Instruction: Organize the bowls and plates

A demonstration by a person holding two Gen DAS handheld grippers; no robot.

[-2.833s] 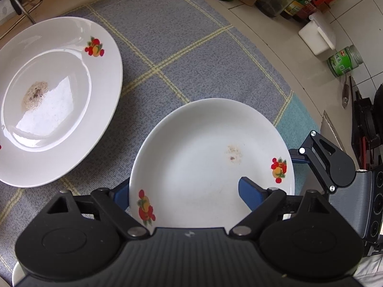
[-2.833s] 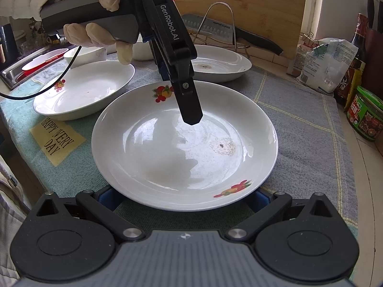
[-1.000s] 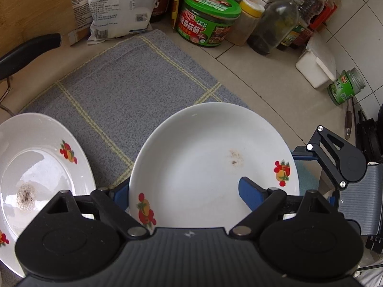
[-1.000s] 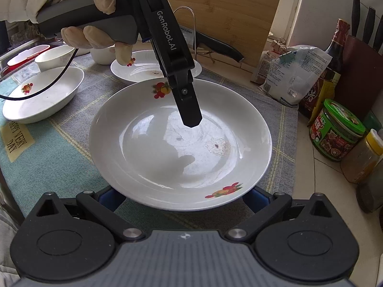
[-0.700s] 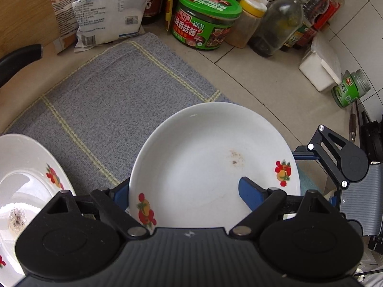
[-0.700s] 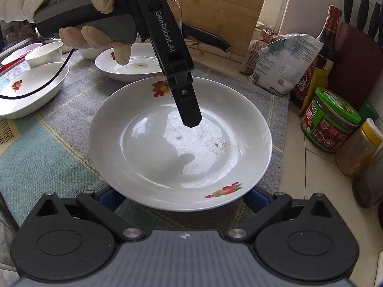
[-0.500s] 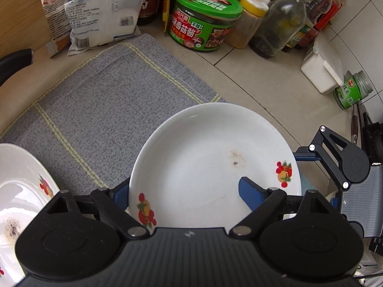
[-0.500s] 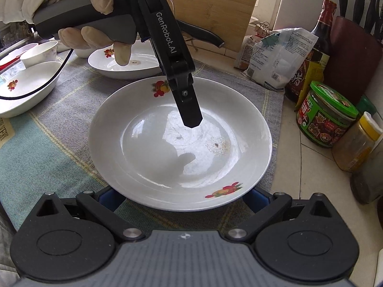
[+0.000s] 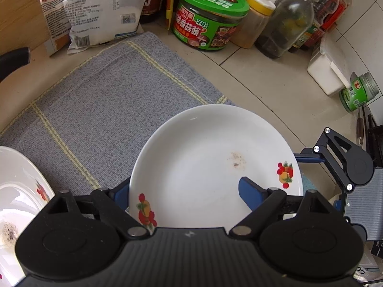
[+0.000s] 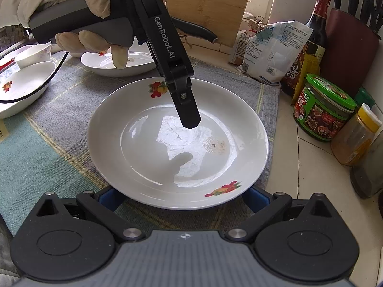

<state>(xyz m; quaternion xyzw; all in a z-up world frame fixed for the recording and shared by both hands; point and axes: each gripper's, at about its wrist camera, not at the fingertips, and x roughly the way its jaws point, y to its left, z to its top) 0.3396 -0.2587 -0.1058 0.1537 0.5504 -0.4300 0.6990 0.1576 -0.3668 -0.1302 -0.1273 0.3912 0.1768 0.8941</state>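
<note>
The left gripper is pinching the white plate's rim — one jaw inside, one underneath. The right gripper's jaws are flanking the plate's near edge; grip unclear — cannot tell.

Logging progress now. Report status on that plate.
Left claw clamped on plate rim. Right claw spread under the opposite rim. Plate over grey cloth, small stain inside. Green-lidded jar close on the right.
</note>
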